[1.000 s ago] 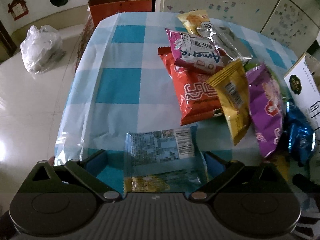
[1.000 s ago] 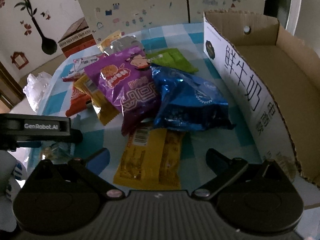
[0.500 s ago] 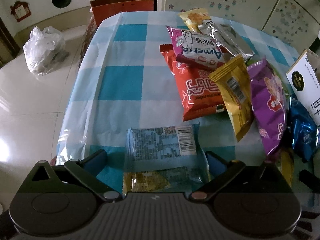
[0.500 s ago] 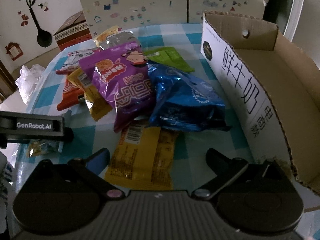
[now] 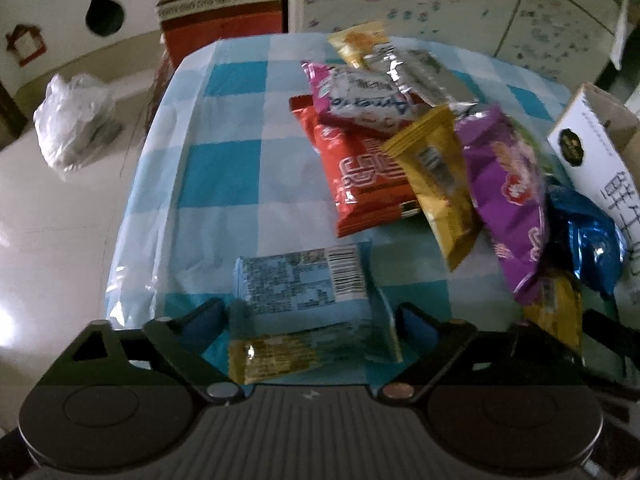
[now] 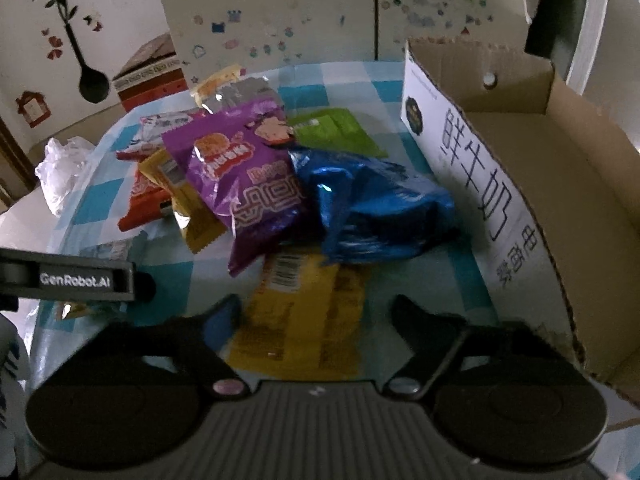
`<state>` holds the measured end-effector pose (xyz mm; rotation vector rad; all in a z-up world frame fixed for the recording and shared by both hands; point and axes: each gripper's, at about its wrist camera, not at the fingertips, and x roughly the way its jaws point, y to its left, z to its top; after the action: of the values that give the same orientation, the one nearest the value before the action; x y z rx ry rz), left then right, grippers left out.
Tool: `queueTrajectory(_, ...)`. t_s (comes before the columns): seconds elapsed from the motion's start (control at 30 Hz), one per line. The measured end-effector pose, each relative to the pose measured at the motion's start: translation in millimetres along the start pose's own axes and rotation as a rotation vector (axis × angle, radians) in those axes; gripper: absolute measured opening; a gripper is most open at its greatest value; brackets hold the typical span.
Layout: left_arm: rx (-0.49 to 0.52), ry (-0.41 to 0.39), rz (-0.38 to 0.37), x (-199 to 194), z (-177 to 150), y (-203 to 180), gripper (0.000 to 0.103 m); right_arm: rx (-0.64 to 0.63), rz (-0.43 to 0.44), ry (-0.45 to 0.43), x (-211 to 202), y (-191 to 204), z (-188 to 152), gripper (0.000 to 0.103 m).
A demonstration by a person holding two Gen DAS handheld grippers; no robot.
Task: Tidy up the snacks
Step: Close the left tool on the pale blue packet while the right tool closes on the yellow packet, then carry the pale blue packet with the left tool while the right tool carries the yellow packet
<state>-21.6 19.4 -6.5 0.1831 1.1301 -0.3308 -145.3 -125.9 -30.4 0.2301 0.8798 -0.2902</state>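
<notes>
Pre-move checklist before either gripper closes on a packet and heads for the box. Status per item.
1. Left gripper open around the light blue packet: ok, fingers on both sides.
2. Left pads touching that packet: cannot tell.
3. Right gripper open over the yellow packet: ok, packet lies flat between the fingers.
4. Yellow packet free to lift: not ok, its far end sits under the blue bag and purple bag.
5. Cardboard box open and reachable on the right: ok, interior shows no packets.
6. The two grippers clear of each other: ok, left gripper's body is off to the side in the right wrist view.
</notes>
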Motion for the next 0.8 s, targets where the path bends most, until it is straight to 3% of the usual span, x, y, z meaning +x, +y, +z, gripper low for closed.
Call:
queueTrajectory(0.07, 0.002, -0.017, -0.008, -4, -2, 1, 0.084, -0.002, 0.008, -0.006, -2, 0, 0, 0.065)
queueTrajectory(0.23, -0.009, -0.029, -0.058, -12, -6, 8, 0.072, 0.014, 0.070, 0.003, -8, -4, -2, 0.061)
queueTrajectory(0.4, -0.011, -0.058, -0.092, -25, -15, 10, 0.070, 0.015, 0.117, -0.008, -20, -5, -7, 0.060)
queueTrajectory(0.8, -0.019, -0.147, -0.092, -57, -46, 14, 0.070, 0.015, 0.209, -0.058, -58, -3, -25, 0.060)
